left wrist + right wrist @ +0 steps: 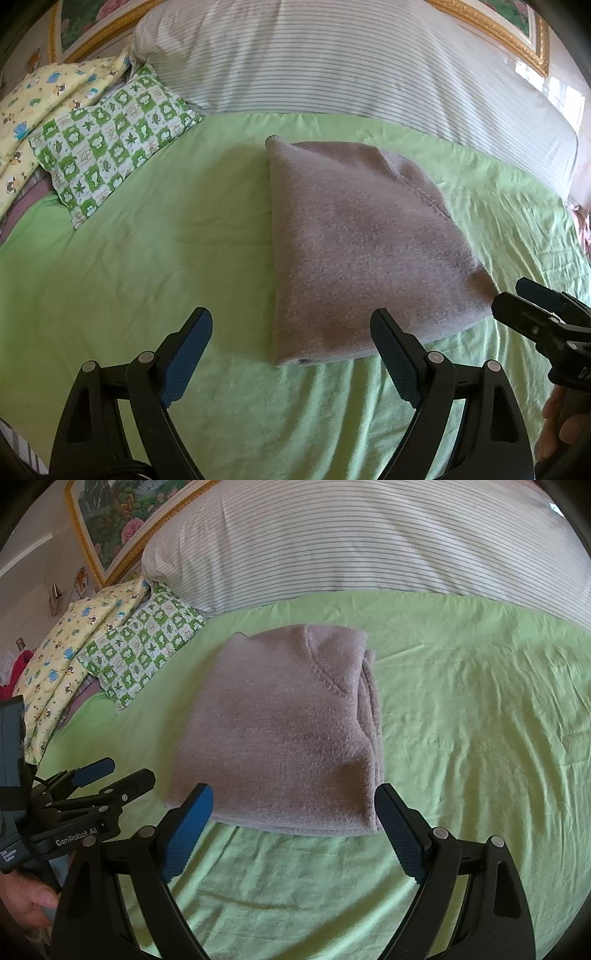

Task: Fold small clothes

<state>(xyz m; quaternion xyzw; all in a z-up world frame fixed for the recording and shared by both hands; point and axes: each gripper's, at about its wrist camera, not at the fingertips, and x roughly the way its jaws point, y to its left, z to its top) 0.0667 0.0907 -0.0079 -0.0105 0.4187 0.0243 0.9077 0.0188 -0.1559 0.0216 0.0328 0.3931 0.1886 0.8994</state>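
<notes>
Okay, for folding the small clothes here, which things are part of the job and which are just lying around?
Part of the job:
- grey fleece garment, folded on the green sheet
- left gripper, open
- right gripper, open

Lying about:
- striped pillow
- green checked pillow
- yellow cartoon pillow
- framed picture

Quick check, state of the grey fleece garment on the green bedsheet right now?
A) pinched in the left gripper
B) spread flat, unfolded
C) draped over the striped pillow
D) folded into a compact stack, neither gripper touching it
D: the grey fleece garment lies folded in layers on the green bedsheet, with the left gripper and right gripper both open and clear of it.
</notes>
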